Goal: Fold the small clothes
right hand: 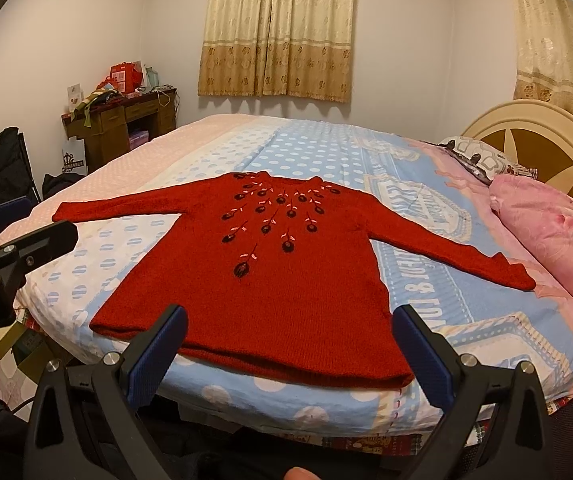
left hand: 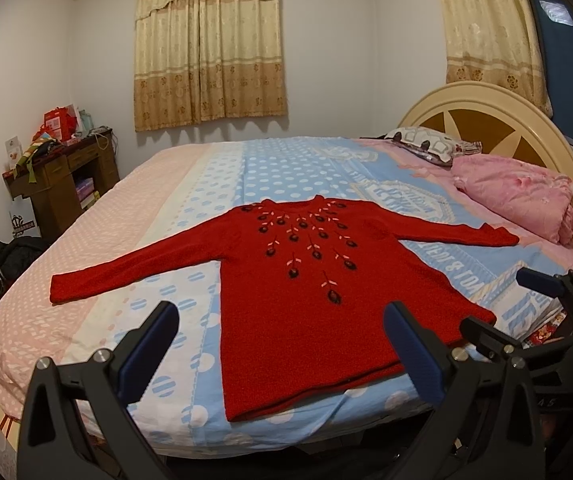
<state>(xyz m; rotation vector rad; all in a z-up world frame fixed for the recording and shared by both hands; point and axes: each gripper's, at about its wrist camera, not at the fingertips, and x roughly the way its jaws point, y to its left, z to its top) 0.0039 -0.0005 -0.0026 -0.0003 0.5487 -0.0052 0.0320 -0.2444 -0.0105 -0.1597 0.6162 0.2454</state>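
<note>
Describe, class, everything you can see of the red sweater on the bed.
The red sweater is a knitted, long-sleeved pullover lying flat and face up on the bed's dotted blue and pink sheet. Both sleeves are spread out to the sides, neckline toward the far side, hem at the near edge. Dark embroidered buds with pale pink leaves fan down from the collar. It is not yet folded. Only the sheet touches it; both grippers hang open in front of the hem.

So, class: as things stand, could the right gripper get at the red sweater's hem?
Probably yes: the right gripper is open, the red sweater lies flat ahead, and nothing sits between them.
</note>
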